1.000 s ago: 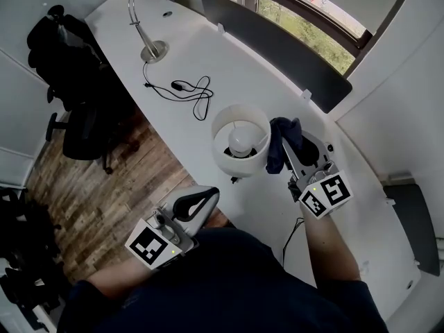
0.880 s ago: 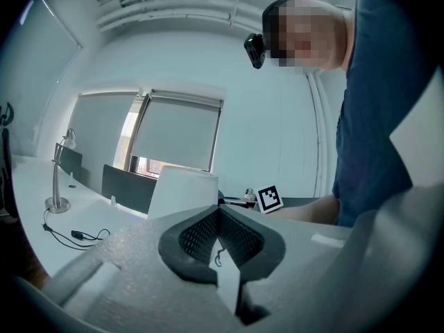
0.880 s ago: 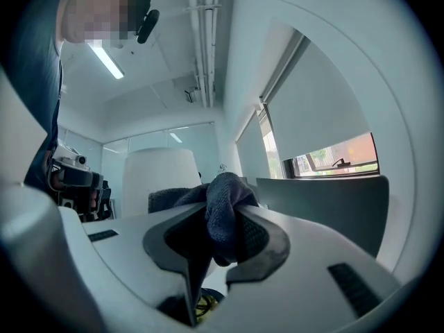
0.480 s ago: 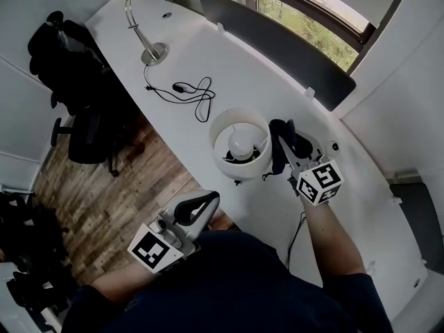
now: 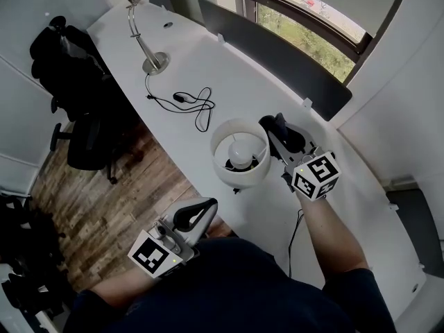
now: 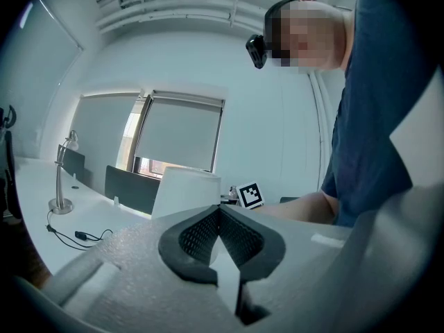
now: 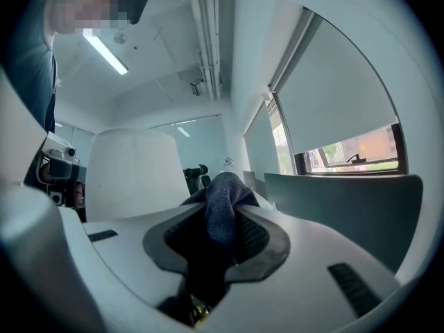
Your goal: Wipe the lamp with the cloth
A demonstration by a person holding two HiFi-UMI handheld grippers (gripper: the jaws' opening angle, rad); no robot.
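A white table lamp (image 5: 240, 153) with a round shade and a bulb inside stands near the desk's front edge. In the right gripper view its shade (image 7: 132, 172) rises just left of the jaws. My right gripper (image 5: 276, 132) is shut on a dark blue cloth (image 5: 275, 126), held against the shade's far right side. The cloth (image 7: 223, 208) bunches out between the jaws. My left gripper (image 5: 198, 214) hangs below the desk edge by my body, shut with nothing in it. Its view shows the shade (image 6: 186, 189) ahead.
A silver desk lamp (image 5: 141, 33) stands at the far left of the long white desk (image 5: 222, 68), its black cord (image 5: 187, 104) coiled left of the white lamp. A dark partition (image 5: 270, 47) lines the back. A black office chair (image 5: 76, 82) stands on the wooden floor.
My right gripper has carried the cloth upward, away from me, along the shade's right side. The left gripper has barely moved.
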